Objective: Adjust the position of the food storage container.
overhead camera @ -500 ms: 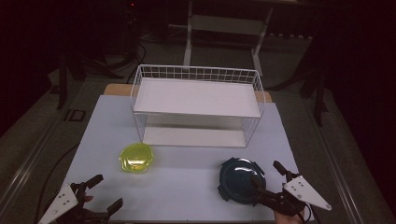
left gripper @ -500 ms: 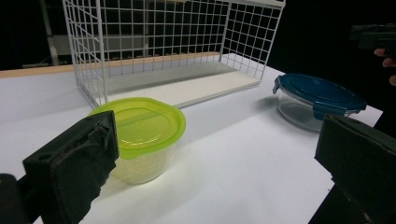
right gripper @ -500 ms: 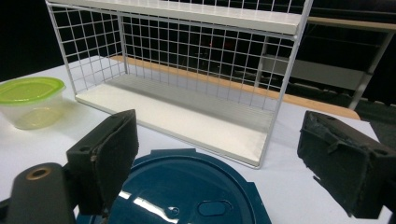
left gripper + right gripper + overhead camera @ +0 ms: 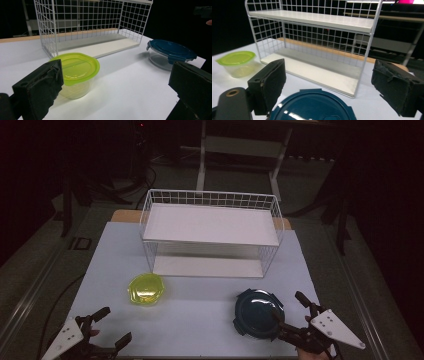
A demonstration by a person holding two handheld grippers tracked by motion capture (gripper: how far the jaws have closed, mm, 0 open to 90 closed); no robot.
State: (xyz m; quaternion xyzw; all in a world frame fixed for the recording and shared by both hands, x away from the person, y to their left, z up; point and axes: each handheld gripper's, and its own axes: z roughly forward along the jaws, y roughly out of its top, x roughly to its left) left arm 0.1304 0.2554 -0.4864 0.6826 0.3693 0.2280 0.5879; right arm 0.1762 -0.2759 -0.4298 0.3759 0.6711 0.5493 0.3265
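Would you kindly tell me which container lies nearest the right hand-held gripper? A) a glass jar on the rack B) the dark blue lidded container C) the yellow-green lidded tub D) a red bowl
B: in the high view the dark blue lidded container sits just in front of the right hand-held gripper, whose jaws stand open, while the yellow-green lidded tub lies over by the left side.

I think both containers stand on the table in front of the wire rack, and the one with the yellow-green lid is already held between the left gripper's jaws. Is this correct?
Not quite. The yellow-green-lidded container is not held: the left gripper view shows the left gripper open, its jaws short of it. Both it and the blue-lidded container do stand on the table before the wire rack.
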